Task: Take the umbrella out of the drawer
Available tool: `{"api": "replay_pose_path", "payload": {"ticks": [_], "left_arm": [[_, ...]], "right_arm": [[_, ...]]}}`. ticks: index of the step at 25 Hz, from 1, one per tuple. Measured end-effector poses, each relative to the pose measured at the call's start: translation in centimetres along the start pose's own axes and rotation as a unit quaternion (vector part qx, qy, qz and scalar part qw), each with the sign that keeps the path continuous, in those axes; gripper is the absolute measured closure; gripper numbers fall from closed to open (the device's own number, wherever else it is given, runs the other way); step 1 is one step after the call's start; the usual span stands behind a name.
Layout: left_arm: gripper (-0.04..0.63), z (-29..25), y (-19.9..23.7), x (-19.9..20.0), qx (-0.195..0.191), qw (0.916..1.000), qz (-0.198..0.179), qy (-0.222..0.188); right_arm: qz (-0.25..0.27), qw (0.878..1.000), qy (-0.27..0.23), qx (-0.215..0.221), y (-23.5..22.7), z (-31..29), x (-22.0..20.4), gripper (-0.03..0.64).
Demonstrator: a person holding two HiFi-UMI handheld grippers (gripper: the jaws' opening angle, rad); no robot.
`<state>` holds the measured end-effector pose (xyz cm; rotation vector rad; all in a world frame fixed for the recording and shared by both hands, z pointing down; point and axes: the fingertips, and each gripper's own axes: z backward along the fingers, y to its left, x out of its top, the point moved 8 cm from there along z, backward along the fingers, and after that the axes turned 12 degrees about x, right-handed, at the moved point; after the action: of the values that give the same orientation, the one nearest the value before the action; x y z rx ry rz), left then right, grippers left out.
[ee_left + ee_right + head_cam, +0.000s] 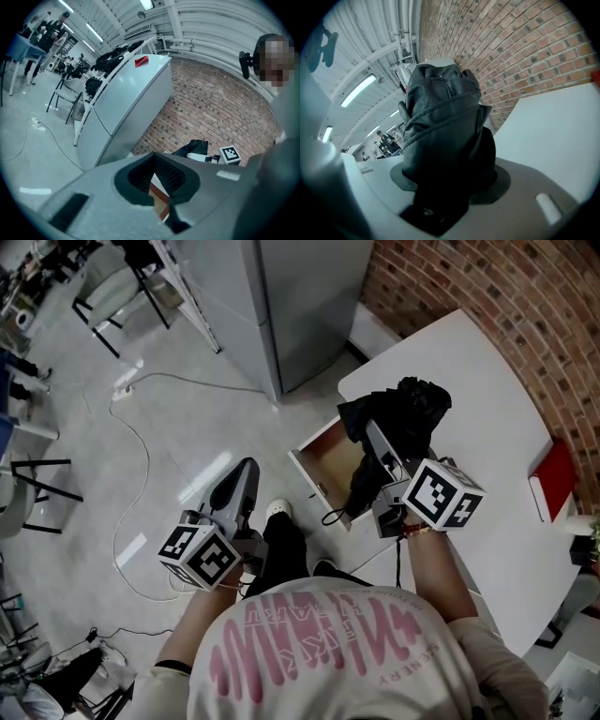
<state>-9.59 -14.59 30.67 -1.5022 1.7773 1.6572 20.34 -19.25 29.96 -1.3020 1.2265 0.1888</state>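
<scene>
Black fabric folding umbrella [398, 418], creased and bunched, is clamped near its lower end in the right tongs [380, 446]. It is held up over the open wood-lined drawer [330, 460], at the edge of the smooth white tabletop [478, 390]. Left tongs [242, 479] are closed together, empty, above the grey concrete floor [141, 446].
</scene>
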Motion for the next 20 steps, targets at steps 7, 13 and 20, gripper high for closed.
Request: {"api": "replay_pose_path", "payload": {"ticks": [7,13,20], "left_arm": [[0.592,0.0,-2.2,1.5,-0.024,0.9994,-0.022,-0.014],[0.592,0.9,-3.4,2.3,-0.033,0.9985,-0.035,-0.024],[0.592,2.4,-5.1,3.8,-0.039,0.9967,-0.053,-0.046]], "right_arm": [[0.025,0.999,-0.028,0.025,2.7,1.2,2.3,0.345],[-0.006,0.993,-0.078,0.085,5.1,2.6,4.0,0.342],[-0.021,0.984,-0.121,0.125,7.7,4.8,6.5,0.336]]}}
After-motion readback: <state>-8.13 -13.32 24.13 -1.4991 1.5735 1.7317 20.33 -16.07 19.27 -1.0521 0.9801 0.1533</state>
